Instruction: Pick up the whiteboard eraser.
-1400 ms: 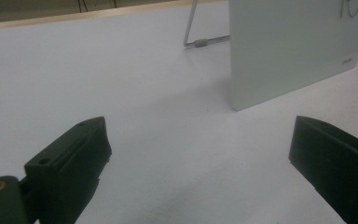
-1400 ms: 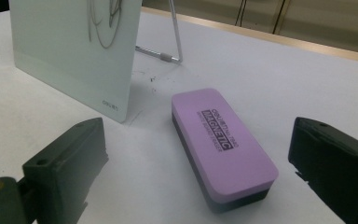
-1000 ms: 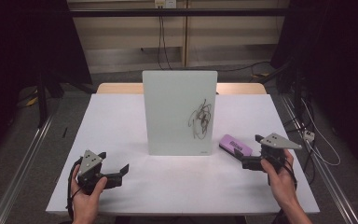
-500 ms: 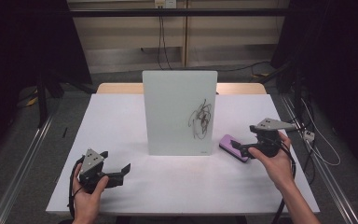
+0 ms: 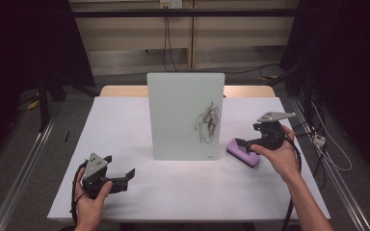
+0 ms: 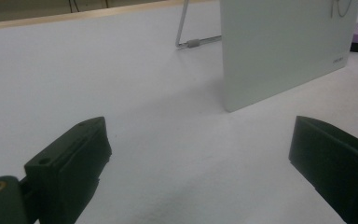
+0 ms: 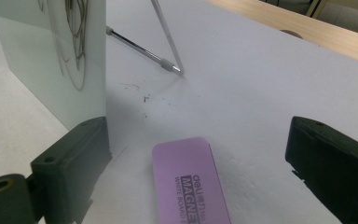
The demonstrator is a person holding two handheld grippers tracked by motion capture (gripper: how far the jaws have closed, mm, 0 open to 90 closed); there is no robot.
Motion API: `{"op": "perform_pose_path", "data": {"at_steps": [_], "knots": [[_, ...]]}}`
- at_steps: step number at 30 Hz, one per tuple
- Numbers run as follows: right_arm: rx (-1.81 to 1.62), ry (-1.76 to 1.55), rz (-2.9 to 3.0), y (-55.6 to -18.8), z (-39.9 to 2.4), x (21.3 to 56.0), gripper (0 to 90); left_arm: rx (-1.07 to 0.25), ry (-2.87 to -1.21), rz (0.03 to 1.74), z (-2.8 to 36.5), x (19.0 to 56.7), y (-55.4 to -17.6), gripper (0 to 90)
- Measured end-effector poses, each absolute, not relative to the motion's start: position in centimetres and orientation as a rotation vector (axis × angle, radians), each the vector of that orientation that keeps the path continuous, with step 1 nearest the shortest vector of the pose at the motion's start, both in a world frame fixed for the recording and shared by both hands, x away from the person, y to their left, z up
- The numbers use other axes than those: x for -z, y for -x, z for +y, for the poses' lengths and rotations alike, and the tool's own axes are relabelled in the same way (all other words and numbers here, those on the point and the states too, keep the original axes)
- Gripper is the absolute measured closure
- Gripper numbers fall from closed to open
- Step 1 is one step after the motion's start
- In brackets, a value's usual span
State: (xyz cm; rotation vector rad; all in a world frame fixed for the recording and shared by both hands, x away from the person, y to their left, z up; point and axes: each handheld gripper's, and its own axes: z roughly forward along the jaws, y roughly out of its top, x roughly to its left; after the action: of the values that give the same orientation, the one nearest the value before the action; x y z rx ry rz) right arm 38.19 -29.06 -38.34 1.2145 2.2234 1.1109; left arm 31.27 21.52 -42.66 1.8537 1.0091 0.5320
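Hovering at the frame's right, my right gripper (image 5: 244, 144) spreads its jaws wide around the purple eraser (image 7: 189, 179), unclenched; bare table (image 5: 125, 125) lies left of the whiteboard (image 5: 183, 115).

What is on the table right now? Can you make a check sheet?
Surface: white table, a few dark specks behind the board.
Job's things: whiteboard upright on a wire stand, black scribble; purple eraser lying flat beside it.
Clutter: nothing seen.
Grippers: left gripper open, low over the table; right gripper open over the eraser, not gripping.
Cables: black leads from both grippers.
Surroundings: dark floor, wall cables.
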Motion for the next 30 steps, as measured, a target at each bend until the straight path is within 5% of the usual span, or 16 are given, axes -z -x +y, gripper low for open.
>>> {"op": "perform_pose_path", "data": {"at_steps": [23,30], "knots": [[-1.011,-1.217,2.352,-38.5,-29.6,39.5,11.5,-0.52,-1.862,1.01,21.5,42.7,-31.3,5.0],[-0.899,-1.17,2.424,-38.7,-29.0,40.0,19.5,-0.516,-1.876,1.006,21.6,42.8,-31.3,5.0]]}}
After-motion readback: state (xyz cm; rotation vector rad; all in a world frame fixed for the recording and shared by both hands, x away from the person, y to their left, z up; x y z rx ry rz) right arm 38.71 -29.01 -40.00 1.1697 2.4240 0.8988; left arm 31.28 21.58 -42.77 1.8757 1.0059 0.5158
